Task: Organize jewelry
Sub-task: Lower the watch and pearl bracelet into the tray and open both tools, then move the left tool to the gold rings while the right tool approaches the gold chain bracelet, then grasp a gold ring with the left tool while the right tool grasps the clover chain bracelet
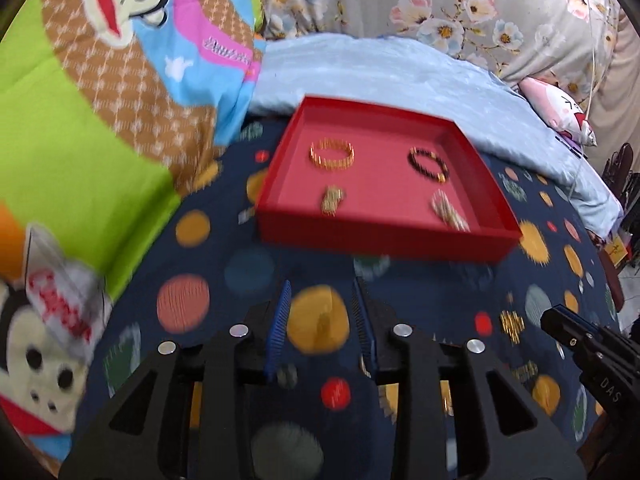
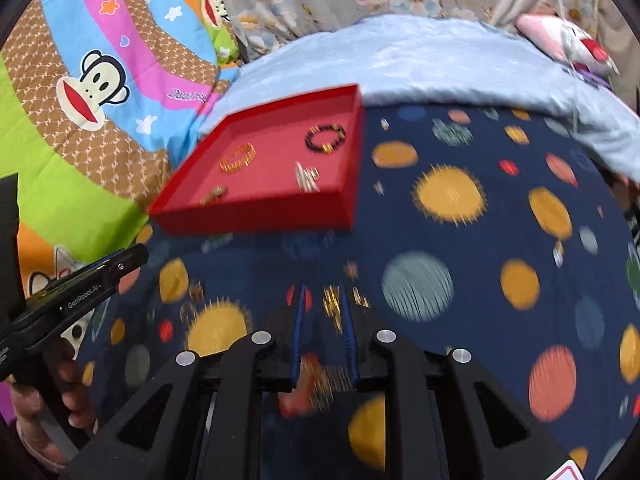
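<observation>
A red tray (image 1: pixel 384 236) (image 2: pixel 256 212) rests on the navy dotted cloth (image 1: pixel 248 264). In it lie a gold bracelet (image 1: pixel 332 155) (image 2: pixel 238 159), a dark bead bracelet (image 1: pixel 428 165) (image 2: pixel 326 139) and two small pieces (image 1: pixel 332 199) (image 1: pixel 449 210). My left gripper (image 1: pixel 321 288) hovers short of the tray, open, with only cloth between its blue pads. My right gripper (image 2: pixel 324 290) (image 1: pixel 560 324) stands right of the tray, jaws narrowly apart. A blurred gold piece (image 2: pixel 332 308) (image 1: pixel 512 324) shows in its gap, with dark cloth showing between it and the left pad.
A bright cartoon-monkey quilt (image 1: pixel 100 140) (image 2: pixel 100 80) lies left of the tray. A light blue blanket (image 1: pixel 380 68) and a floral cloth (image 1: pixel 460 4) sit behind it, with a pink plush (image 1: pixel 560 108) at the far right. A hand (image 2: pixel 44 412) holds the left gripper's handle (image 2: pixel 80 300).
</observation>
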The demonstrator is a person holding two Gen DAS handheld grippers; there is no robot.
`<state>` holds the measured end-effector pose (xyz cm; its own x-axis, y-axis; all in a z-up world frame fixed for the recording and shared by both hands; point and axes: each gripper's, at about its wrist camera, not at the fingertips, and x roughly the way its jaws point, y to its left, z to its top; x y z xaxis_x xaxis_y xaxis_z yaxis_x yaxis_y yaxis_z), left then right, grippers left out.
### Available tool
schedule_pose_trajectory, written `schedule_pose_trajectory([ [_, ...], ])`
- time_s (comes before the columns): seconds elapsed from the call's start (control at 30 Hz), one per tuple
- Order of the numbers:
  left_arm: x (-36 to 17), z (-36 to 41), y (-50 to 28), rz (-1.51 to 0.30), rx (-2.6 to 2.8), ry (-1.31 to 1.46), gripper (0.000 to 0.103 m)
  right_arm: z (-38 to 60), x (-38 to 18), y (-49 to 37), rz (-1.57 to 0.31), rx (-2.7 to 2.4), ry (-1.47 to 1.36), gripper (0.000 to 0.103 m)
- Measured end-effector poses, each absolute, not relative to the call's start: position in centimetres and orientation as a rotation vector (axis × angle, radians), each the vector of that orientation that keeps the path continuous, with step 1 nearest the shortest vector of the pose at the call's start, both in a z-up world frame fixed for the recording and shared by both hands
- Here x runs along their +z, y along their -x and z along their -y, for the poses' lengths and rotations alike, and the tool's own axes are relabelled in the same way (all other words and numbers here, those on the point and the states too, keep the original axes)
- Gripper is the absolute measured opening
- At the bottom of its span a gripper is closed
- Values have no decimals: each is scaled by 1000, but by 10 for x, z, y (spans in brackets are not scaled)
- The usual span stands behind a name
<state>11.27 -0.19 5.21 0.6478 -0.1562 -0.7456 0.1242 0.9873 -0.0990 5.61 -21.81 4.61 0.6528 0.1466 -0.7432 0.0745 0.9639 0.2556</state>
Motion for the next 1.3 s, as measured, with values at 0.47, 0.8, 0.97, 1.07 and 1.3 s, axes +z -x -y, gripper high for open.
schedule_pose_trajectory([
  [0.47, 22, 12, -82, -921, -172, 45, 41, 224, 16, -15, -899, -5, -293, 29],
  [0.8, 13, 34, -107, -921, -188, 40, 41, 235, 10, -16, -885, -9, -322, 32],
  [0.97, 8, 44, -118, -921, -177, 16, 29, 237, 11, -18, -884, -4, -327, 36],
  [1.07, 8, 43, -119, -922, -184, 11, 19, 238, 12, -21, -883, -4, -328, 37],
  [1.3, 13, 38, -115, -916, -190, 13, 12, 233, 16, -36, -882, 11, -297, 37],
])
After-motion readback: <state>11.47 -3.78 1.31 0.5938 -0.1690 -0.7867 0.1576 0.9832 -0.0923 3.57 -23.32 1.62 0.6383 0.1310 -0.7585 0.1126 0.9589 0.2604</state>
